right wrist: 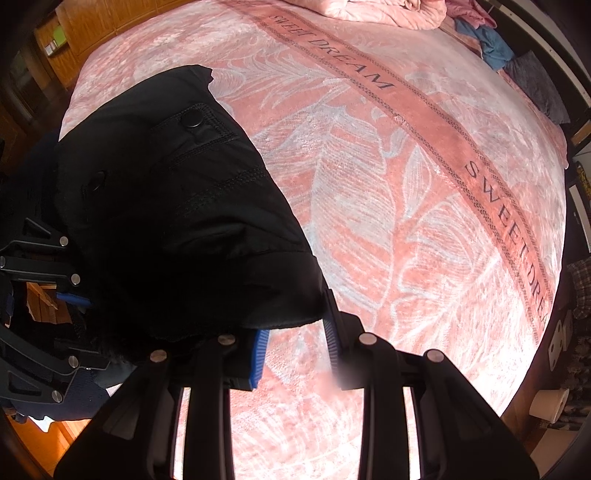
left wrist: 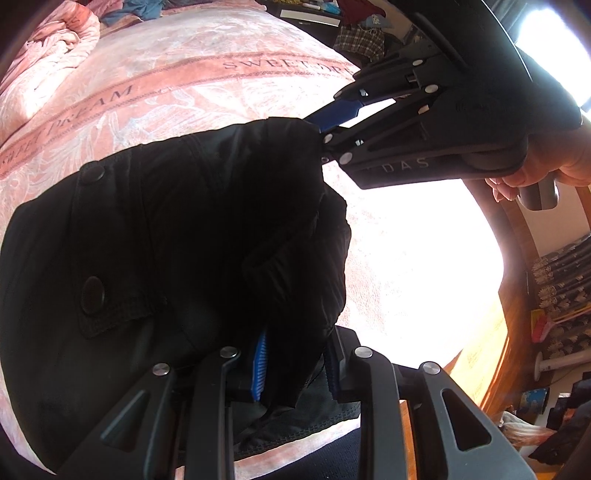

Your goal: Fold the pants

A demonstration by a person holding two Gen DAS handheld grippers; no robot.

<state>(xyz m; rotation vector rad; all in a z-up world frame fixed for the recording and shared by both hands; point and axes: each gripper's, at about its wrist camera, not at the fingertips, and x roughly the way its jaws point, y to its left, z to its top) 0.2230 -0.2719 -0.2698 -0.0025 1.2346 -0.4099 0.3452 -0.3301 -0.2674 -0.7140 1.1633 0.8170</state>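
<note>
Black pants [left wrist: 184, 221] with snap-button pocket flaps hang bunched over the pink bed. In the left wrist view, my left gripper [left wrist: 297, 350] is shut on a fold of the fabric, which passes between its blue pads [left wrist: 260, 363]. My right gripper [left wrist: 319, 131] comes in from the upper right, pinching the far top edge of the same pants. Seen from the right wrist, the pants [right wrist: 177, 206] fill the left side, and their edge lies between the fingertips of my right gripper [right wrist: 295, 332], shut on it. At the left edge of that view is my left gripper [right wrist: 79, 297].
A pink "SWEET DREAM" blanket [right wrist: 406, 221] covers the bed. At the far end lie a crumpled pink quilt [right wrist: 388, 11] and a blue garment [right wrist: 491, 40]. The wooden bed frame [left wrist: 491, 350] runs along the right, with household clutter beyond it. A hand [left wrist: 554, 166] grasps the right gripper's handle.
</note>
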